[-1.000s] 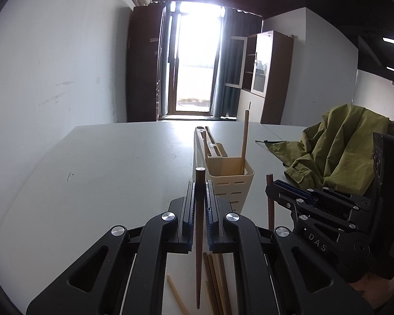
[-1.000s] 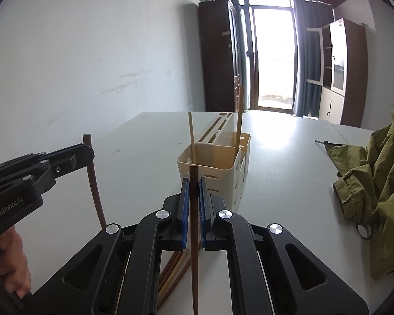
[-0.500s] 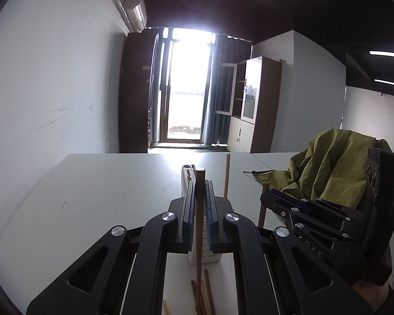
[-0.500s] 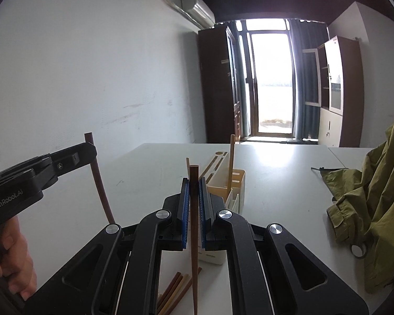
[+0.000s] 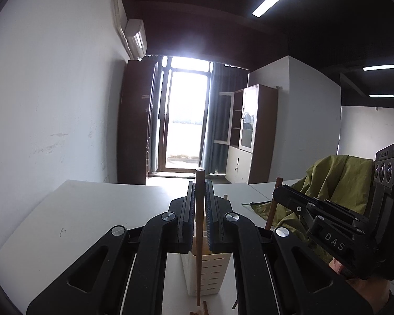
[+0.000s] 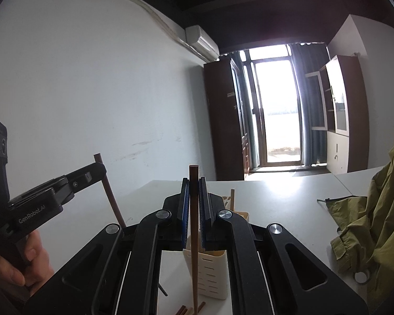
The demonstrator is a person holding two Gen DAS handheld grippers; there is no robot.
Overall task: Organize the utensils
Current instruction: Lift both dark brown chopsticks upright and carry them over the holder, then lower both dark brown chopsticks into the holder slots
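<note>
Pinching one brown chopstick (image 5: 199,225) each, left gripper (image 5: 199,204) and right gripper (image 6: 193,199) should keep them upright above the holder (image 6: 210,270).

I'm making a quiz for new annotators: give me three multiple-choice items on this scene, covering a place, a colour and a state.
1. Where is the jacket?
A. on the table's right side
B. hung on the door
C. in the holder

2. What colour is the holder?
A. blue
B. cream
C. black

3. What is the right gripper doing?
A. open, empty
B. shut on a chopstick
C. shut on a spoon

Key: 1 A, it lies on the table; 2 B, its slotted wall is cream; 3 B, the jaws clamp the upright stick.
</note>
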